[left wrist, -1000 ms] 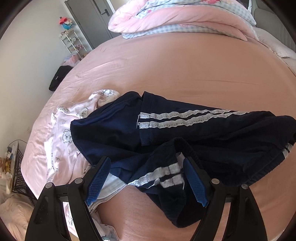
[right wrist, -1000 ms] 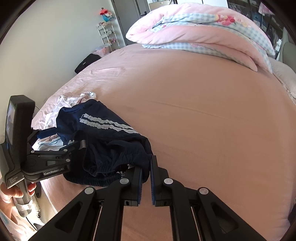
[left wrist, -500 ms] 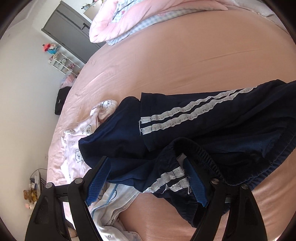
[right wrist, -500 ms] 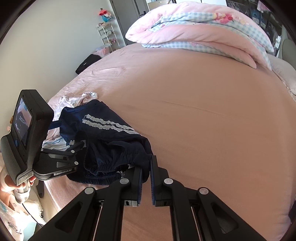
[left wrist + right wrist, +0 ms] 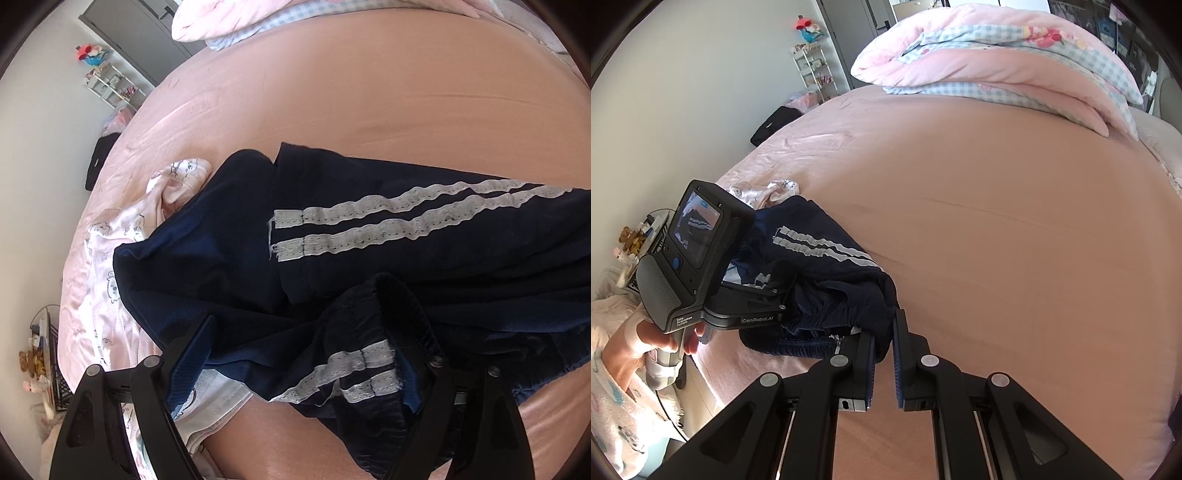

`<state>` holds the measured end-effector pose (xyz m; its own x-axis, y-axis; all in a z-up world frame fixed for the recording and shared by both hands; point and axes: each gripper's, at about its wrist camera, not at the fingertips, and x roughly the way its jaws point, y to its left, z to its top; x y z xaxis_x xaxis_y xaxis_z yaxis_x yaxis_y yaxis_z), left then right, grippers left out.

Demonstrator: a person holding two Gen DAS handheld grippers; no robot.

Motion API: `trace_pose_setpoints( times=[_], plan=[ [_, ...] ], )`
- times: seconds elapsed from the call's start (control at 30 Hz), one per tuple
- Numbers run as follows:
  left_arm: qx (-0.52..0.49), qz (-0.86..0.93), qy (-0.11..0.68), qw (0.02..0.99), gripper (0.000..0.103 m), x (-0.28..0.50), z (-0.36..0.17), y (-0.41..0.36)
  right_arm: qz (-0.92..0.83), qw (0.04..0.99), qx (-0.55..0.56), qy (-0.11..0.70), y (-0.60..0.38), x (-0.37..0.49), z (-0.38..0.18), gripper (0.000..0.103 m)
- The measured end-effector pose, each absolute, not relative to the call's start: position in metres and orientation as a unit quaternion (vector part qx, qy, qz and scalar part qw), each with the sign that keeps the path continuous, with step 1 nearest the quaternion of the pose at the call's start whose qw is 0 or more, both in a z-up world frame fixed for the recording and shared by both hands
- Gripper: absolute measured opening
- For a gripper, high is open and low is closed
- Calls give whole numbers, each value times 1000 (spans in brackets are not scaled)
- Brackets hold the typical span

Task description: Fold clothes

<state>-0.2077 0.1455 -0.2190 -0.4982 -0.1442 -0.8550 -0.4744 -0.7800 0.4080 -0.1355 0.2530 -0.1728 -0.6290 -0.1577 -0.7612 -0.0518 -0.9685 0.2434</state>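
Observation:
Navy trousers [image 5: 388, 266] with two white lace stripes lie bunched on the pink bed sheet [image 5: 369, 92]; they also show in the right wrist view [image 5: 827, 266]. My left gripper [image 5: 299, 354] is open, its jaws wide apart around the crumpled waistband and a striped fold. My right gripper [image 5: 883, 343] is shut on the trousers' dark edge, the cloth pinched between its blue pads [image 5: 899, 354]. The left gripper's body and screen [image 5: 694, 251] show in the right wrist view, held by a hand.
A pink-and-white printed garment [image 5: 122, 236] lies under and left of the trousers. A folded pink and checked duvet [image 5: 997, 62] sits at the far end of the bed. The bed's left edge, a wire shelf [image 5: 812, 70] and a black bag [image 5: 775, 122] lie along the wall.
The left gripper has moved closer over the trousers and tilted, so the waistband fold sits deeper between its open jaws. The right gripper holds still, shut on the cloth.

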Motion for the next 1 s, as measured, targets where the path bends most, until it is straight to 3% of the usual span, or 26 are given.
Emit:
trace_pose_setpoints(
  times=[0.07, 0.2, 0.3, 0.4, 0.47, 0.57, 0.73, 0.87, 1.0],
  plan=[
    [-498, 805, 306, 101, 103, -211, -221, 142, -895, 30, 428, -122, 251, -135, -171, 7],
    [-520, 810, 250, 109, 103, -218, -220, 129, -896, 34, 426, -116, 245, -135, -167, 7],
    [-511, 814, 251, 116, 102, -211, -219, 131, -896, 32, 430, -110, 246, -135, -170, 7],
    [-500, 817, 259, 124, 85, -201, -217, 135, -891, 29, 439, -112, 250, -135, -178, 7],
    [-492, 820, 264, 129, 64, -195, -215, 137, -887, 25, 447, -112, 251, -135, -184, 7],
    [-480, 823, 271, 136, 48, -186, -213, 141, -880, 20, 459, -116, 253, -135, -194, 7],
    [-475, 828, 261, 142, 33, -178, -209, 138, -871, 9, 476, -123, 255, -138, -206, 9],
    [-481, 831, 239, 141, 22, -177, -204, 129, -864, -11, 484, -140, 262, -138, -215, 53],
    [-487, 834, 217, 141, 20, -175, -199, 120, -856, -28, 494, -149, 268, -141, -223, 58]
  ],
)
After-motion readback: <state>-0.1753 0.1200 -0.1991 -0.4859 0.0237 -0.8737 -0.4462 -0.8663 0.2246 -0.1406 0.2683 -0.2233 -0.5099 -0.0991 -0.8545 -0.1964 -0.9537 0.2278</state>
